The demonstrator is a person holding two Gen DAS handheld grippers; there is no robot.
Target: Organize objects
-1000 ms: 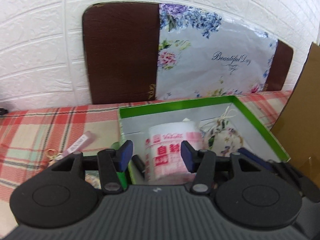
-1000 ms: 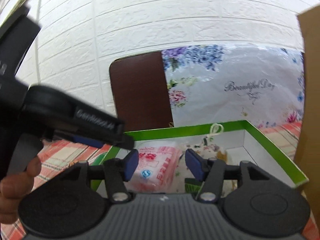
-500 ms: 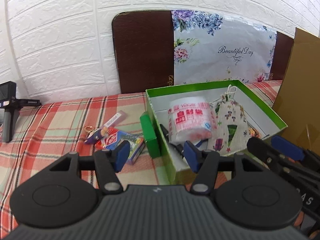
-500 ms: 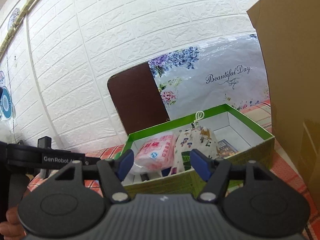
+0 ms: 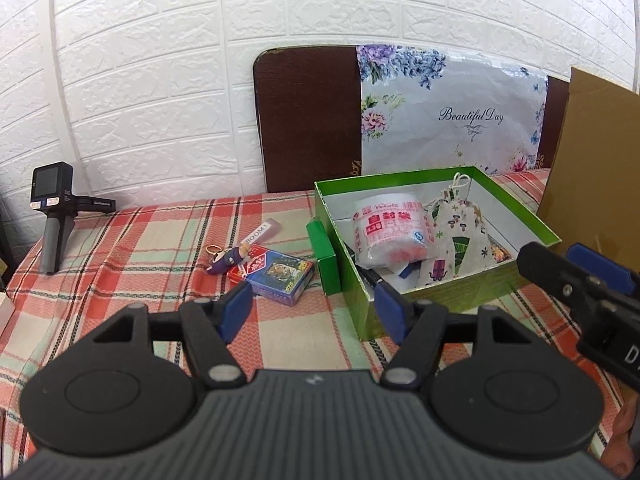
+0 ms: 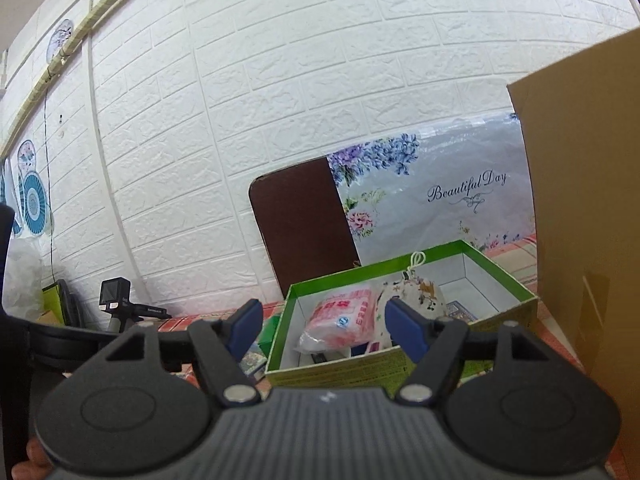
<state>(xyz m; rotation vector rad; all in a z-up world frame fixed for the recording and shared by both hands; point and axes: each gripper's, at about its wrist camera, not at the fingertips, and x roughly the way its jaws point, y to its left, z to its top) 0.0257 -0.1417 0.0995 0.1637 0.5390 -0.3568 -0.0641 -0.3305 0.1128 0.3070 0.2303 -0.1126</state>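
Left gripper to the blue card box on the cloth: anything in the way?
Nothing visible. The left gripper is open and empty, and only bare plaid cloth lies between it and the blue card box. The small green box stands off to its right.

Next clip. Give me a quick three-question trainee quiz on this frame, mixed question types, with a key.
1. True or false: the left gripper holds the card deck.
2. Which item lies inside the green box?
A. keychain
B. drawstring pouch
C. pink tube
3. Fill in: the small green carton stands on the cloth just ____ the box's left wall.

Key:
1. False; its fingers are apart with nothing between them, and the deck lies on the cloth.
2. B; it sits beside the bag roll.
3. Outside.
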